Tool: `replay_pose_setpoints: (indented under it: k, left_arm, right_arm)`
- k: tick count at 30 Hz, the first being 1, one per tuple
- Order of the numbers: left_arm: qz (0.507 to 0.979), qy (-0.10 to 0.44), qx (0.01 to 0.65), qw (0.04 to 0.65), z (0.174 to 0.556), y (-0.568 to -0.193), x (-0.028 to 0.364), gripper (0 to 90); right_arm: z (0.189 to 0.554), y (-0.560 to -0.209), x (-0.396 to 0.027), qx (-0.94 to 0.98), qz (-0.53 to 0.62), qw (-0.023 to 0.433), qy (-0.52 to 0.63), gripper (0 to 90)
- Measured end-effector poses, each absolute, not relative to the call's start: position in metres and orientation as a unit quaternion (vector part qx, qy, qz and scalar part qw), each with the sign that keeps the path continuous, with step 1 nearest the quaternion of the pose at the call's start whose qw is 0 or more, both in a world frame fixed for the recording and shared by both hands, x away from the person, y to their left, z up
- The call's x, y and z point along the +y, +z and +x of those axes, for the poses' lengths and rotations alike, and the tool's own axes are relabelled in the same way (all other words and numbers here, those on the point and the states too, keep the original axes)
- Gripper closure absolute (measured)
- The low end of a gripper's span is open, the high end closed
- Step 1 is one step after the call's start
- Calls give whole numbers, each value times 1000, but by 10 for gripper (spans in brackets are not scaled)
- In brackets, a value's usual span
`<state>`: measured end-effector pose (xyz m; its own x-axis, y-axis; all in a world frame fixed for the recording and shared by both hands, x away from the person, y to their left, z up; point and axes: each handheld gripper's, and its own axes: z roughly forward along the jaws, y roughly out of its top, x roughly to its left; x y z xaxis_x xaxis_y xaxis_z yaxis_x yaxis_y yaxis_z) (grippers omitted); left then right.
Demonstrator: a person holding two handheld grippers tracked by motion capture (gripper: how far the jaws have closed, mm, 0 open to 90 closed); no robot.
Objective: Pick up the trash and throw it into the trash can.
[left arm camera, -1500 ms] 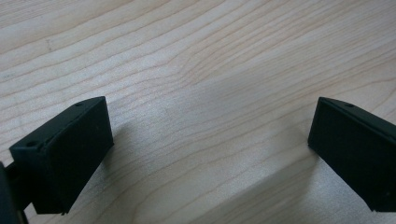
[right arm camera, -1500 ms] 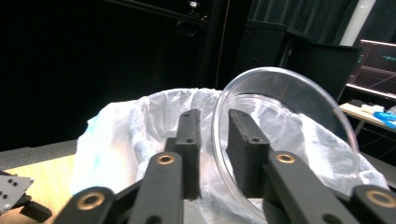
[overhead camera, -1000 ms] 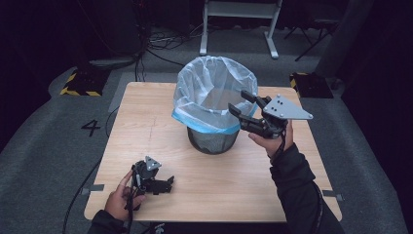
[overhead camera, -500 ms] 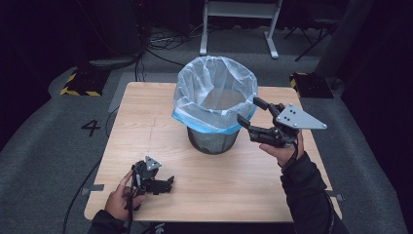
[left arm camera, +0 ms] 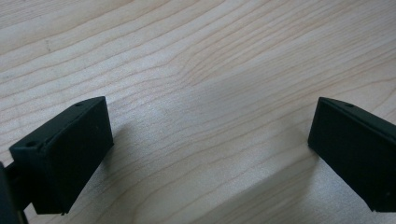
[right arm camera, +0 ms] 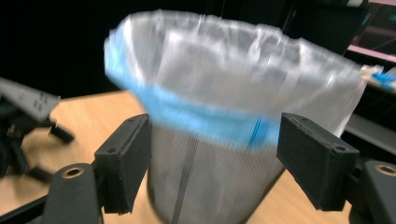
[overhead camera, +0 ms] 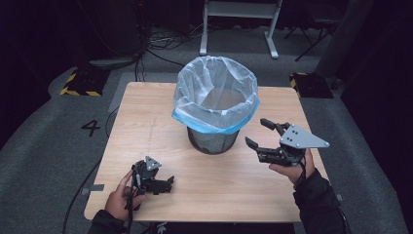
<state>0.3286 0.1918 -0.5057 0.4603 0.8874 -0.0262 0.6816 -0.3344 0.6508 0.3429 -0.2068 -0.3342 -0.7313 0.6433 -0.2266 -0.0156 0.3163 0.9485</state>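
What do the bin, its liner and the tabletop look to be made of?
Bin: dark wire mesh, likely metal; a fine grid shows through its wall. Liner: thin translucent plastic film, crinkled, with a blue band folded over the rim. Tabletop: light wood or wood-look laminate, matte, with clear grain lines; which of the two I cannot tell.

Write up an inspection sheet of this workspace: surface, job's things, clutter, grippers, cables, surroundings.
Surface: light wooden table, bare wood around the bin.
Job's things: black mesh bin standing upright mid-table, lined with a clear bag whose blue edge folds over the rim; what the bin holds cannot be told.
Clutter: nothing seen.
Grippers: left gripper low over the table's near left, jaws open; right gripper held right of the bin, jaws open, apart from it.
Cables: one trails off the table's near left edge; more lie on the floor behind.
Surroundings: grey floor marked 4, white stand behind.
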Motion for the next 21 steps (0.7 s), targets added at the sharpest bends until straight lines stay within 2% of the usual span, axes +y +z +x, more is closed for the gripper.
replay_pose_setpoints:
  k: [12, 14, 21]
  left_arm:
    - [799, 170, 491, 303, 329, -506, 192, 1]
    - [799, 170, 491, 303, 329, -506, 192, 1]
    - [799, 170, 491, 303, 329, -506, 192, 1]
  right_arm:
    - [340, -395, -226, 801, 238, 292, 465, 250]
    - [340, -415, -236, 811, 255, 272, 450, 248]
    - [337, -456, -261, 833, 288, 249, 402, 243]
